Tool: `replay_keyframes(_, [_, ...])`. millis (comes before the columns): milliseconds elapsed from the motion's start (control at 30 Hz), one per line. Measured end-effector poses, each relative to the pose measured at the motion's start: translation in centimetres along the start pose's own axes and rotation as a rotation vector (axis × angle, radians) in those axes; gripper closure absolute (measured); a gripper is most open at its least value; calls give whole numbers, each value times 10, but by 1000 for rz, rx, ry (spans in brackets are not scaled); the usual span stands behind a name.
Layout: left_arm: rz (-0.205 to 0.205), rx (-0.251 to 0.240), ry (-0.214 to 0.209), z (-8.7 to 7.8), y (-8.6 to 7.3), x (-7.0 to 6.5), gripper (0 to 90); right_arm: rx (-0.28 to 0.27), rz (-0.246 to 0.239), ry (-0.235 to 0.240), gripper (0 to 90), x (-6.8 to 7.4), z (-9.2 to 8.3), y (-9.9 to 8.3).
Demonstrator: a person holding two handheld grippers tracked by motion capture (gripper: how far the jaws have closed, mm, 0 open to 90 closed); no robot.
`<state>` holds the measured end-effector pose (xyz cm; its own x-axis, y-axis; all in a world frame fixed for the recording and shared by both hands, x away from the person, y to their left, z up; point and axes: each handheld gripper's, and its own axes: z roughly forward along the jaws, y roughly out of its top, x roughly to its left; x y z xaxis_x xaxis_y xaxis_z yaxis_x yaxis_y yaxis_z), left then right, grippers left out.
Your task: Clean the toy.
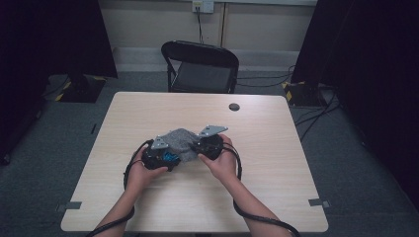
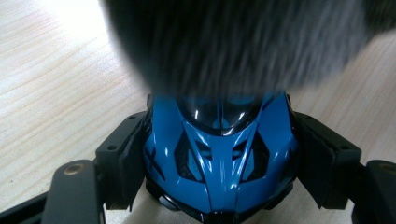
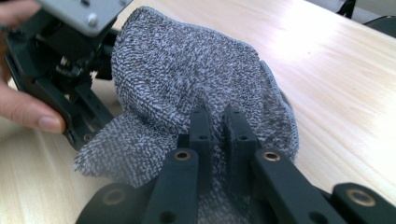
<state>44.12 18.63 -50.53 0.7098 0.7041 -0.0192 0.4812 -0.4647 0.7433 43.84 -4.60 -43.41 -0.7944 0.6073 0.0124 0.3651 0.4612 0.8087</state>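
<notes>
You are clamping the left gripper (image 2: 219,186) around a glossy blue toy car (image 2: 219,158), its hard moulded shell angular and faceted, with dark window-like insets and a pointed nose; the flat black pads are pressing on both of its sides. Over the car's far end a grey cloth (image 3: 187,79) is draping, soft and blurred in the left gripper view. In the right gripper view that cloth is showing a nubbly terry weave, flecked dark and pale grey, bunching into a rounded hump. Your right gripper (image 3: 218,123) is pinching a fold of it, its two slim black jaws nearly meeting with the fabric squeezed between them. From the high view, car and cloth are sitting near the middle of the pale wood-grain table (image 1: 148,113), between your two hands, with the cloth (image 1: 180,140) spanning from one gripper to the other.
</notes>
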Motion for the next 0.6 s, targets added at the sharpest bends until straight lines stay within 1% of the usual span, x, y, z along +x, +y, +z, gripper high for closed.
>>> replay_keyframes(67, [0, 0, 2, 0, 0, 0, 257, 12, -6, 9, 837, 3, 4, -2])
replay_keyframes(167, [2, 3, -1, 0, 0, 0, 257, 39, -51, 33, 837, 10, 11, -6])
replay_keyframes(200, [-2, 0, 1, 0, 0, 0, 257, 60, -66, 38, 837, 13, 14, -8])
replay_keyframes(233, [-2, 0, 1, 0, 0, 0, 257, 60, -66, 38, 837, 13, 14, -8])
replay_keyframes(300, [-1, 0, 1, 0, 0, 0, 257, 73, -81, 40, 837, 16, 18, -9])
replay_keyframes(333, [-2, 0, 1, 0, 0, 0, 257, 73, -83, 48, 837, 17, 19, -9])
replay_keyframes(467, [-2, 0, 1, 0, 0, 0, 257, 93, -95, 37, 837, 19, 23, -9])
replay_keyframes(567, [-1, 1, 1, 0, 0, 0, 257, 98, -86, 21, 837, 15, 26, -10])
replay_keyframes(600, [-1, 1, 1, 0, 0, 0, 257, 97, -90, 14, 837, 13, 26, -11])
